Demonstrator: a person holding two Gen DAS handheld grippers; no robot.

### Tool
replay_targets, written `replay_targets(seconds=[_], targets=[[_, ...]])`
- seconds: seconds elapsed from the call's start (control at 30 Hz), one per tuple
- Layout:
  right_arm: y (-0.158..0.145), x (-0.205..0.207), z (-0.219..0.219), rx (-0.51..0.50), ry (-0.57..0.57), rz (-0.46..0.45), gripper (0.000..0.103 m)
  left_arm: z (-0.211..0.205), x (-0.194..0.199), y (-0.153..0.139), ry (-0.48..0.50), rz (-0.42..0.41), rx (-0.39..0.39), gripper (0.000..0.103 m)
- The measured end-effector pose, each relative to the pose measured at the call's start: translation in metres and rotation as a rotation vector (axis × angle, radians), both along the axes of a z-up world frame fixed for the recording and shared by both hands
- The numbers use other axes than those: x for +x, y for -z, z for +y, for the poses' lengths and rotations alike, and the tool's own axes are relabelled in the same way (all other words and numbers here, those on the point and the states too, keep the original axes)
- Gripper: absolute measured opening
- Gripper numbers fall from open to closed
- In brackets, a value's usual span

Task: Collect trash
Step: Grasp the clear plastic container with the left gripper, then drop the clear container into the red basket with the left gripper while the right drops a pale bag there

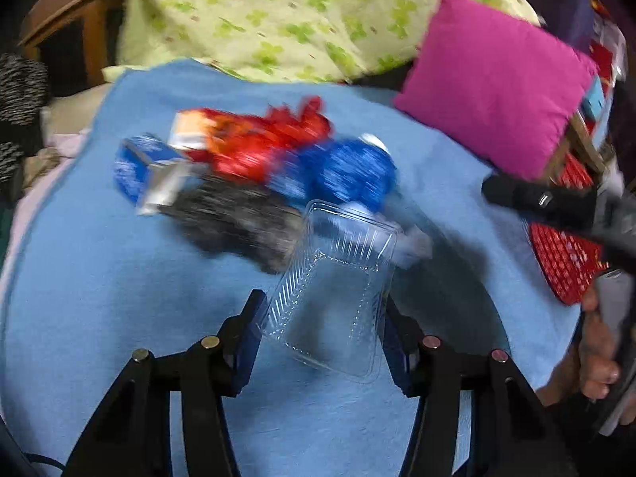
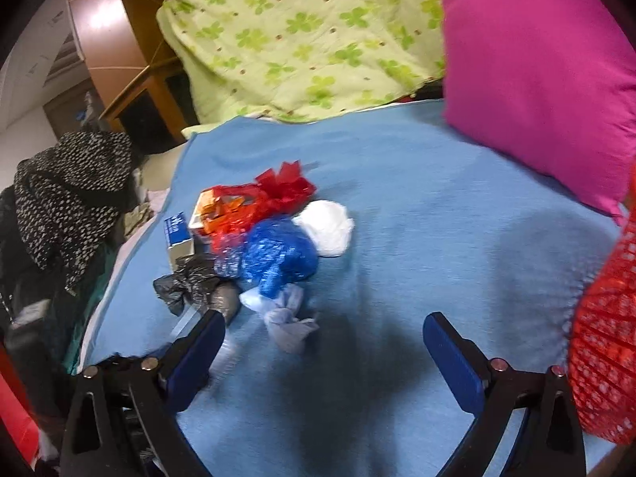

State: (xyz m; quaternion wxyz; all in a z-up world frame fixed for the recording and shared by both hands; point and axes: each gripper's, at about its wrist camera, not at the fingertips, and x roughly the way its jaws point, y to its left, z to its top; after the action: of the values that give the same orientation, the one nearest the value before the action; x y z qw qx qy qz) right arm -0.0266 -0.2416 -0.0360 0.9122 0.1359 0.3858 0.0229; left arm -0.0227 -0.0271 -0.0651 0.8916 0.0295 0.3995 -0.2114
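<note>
Gripping clear ribbed plastic clamshell tray (image 1: pixel 338 290): left gripper (image 1: pixel 320 318) pads pressed on its two long sides, tray's long axis running away along fingers, far end over pile. Right gripper (image 2: pixel 324 342) gaping, empty, above blue blanket (image 2: pixel 417 206). Remaining trash: knotted pale plastic bag (image 2: pixel 284 316) lies just ahead, left of centre, nearest right gripper; shiny blue bag (image 2: pixel 278 252), red bag (image 2: pixel 254 206) beyond.

Both wrist views near, angled down, sharing blue blanket (image 1: pixel 99 278).
</note>
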Motion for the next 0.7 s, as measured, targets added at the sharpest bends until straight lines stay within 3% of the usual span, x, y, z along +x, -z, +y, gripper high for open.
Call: replay_targets(seconds=[0.07,0.17,0.27,0.3,0.37,0.6,0.7], targets=[[0.005,0.01,0.01,-0.011,-0.037,0.027,0.096,0.016,0.001,-0.008,-0.07,-0.049,0.033,0.057],[0.02,0.026,0.028,-0.015,-0.108,0.091,0.075,0.039,0.011,-0.011,-0.158,-0.048,0.028,0.057],[0.035,0.04,0.046,-0.043,-0.149,0.141,0.07,0.054,0.019,-0.008,-0.221,-0.013,-0.006,0.057],[0.039,0.043,0.052,-0.059,-0.164,0.147,0.068,0.055,0.02,-0.007,-0.229,-0.009,-0.01,0.057],[0.044,0.049,0.06,-0.068,-0.186,0.156,0.053,0.055,0.018,-0.007,-0.232,-0.012,-0.01,0.057],[0.066,0.069,0.062,-0.079,-0.174,0.221,0.029,0.051,0.028,-0.005,-0.22,0.004,-0.017,0.057],[0.066,0.066,0.061,-0.063,-0.177,0.229,0.028,0.05,0.028,-0.005,-0.214,0.002,-0.014,0.057]])
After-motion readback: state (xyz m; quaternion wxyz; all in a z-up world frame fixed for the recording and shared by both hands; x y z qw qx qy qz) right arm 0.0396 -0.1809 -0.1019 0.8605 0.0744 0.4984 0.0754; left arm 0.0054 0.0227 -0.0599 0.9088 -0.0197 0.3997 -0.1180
